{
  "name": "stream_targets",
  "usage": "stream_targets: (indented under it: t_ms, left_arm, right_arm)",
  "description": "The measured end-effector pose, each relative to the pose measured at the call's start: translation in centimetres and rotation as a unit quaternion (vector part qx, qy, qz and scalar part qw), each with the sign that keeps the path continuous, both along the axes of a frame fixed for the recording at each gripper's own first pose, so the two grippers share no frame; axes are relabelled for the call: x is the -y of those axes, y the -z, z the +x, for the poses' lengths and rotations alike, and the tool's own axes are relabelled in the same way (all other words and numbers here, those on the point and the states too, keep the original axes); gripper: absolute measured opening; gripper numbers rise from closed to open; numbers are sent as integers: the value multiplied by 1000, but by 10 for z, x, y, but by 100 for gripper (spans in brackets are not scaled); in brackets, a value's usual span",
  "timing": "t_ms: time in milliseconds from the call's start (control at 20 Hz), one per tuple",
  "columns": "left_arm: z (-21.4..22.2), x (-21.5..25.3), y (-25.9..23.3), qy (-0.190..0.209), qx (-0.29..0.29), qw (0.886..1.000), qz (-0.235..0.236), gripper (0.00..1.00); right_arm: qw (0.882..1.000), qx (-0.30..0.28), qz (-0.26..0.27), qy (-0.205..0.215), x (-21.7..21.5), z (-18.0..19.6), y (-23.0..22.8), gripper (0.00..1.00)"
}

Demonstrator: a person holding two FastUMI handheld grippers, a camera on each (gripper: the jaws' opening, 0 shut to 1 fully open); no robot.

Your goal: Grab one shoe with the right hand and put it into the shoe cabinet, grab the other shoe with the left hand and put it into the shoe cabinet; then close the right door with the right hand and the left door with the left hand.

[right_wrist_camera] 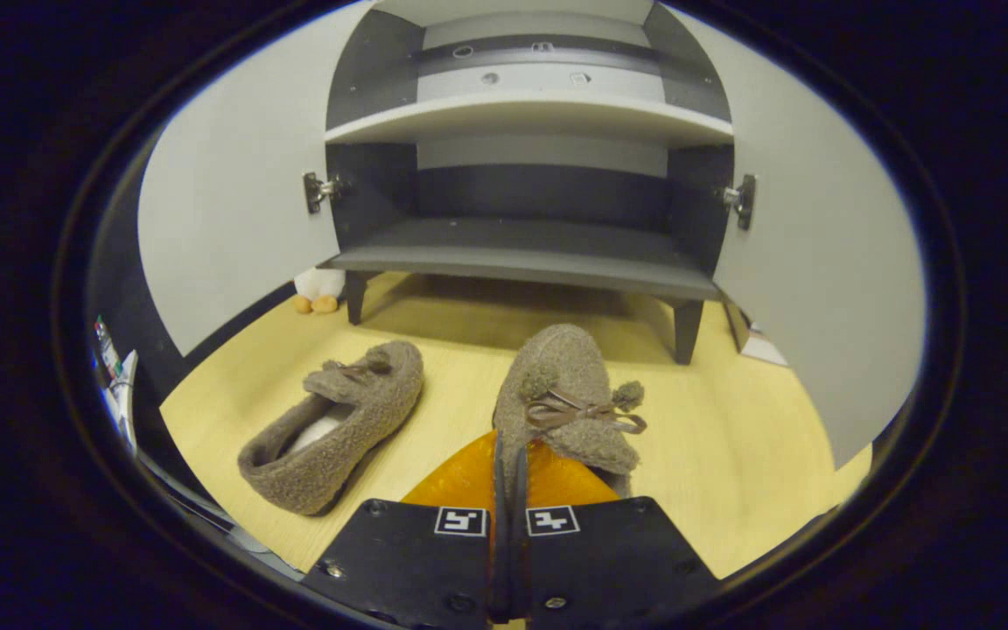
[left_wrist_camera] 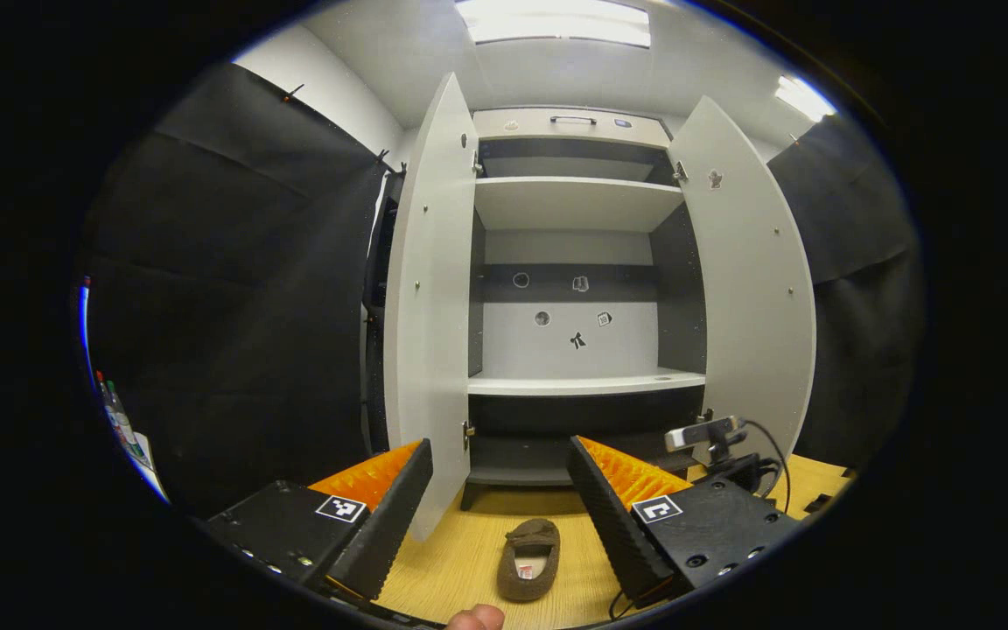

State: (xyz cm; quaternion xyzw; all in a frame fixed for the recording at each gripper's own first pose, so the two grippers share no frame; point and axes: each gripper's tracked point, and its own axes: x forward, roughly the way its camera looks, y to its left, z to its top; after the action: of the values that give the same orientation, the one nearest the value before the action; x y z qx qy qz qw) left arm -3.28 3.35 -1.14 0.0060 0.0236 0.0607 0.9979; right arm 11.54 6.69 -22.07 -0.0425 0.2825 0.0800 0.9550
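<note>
Near cabinet (right_wrist_camera: 521, 254) | right gripper (right_wrist_camera: 508, 455) clamps shoe (right_wrist_camera: 561, 394) | left gripper (left_wrist_camera: 500, 477) agape

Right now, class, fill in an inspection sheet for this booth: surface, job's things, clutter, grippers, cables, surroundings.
Surface: pale wooden floor, bare around the shoes.
Job's things: grey two-door shoe cabinet, both doors open, shelves empty; one fuzzy brown slipper lying on the floor; the other fuzzy brown slipper held at its heel.
Clutter: small white plush toy beside the cabinet leg.
Grippers: left gripper open; right gripper shut on the bow slipper.
Cables: black cable by a small camera.
Surroundings: black cloth walls.
</note>
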Motion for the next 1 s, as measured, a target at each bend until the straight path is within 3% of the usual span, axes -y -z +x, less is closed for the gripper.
stream_targets:
  t_ms: [200,350,400,600,700,1000]
  left_arm:
    - [-1,1,6,2,-2,1000,-11,94]
    - [1,0,10,-1,-7,1000,-11,99]
    - [1,1,11,0,-6,1000,-13,95]
    - [-1,8,9,11,-7,1000,-18,95]
    - [-1,9,7,11,-3,1000,-22,95]
    - [-4,1,8,1,-9,1000,-26,95]
  right_arm:
    - [996,82,25,-32,-16,-10,-92,3]
    - [989,143,21,-43,-24,6,-175,4]
    - [987,153,14,-48,-26,16,-200,4]
    - [989,144,-3,-38,-25,84,-270,4]
    - [989,140,-39,-27,-20,132,-288,4]
    - [991,80,-111,-1,-15,247,-289,3]
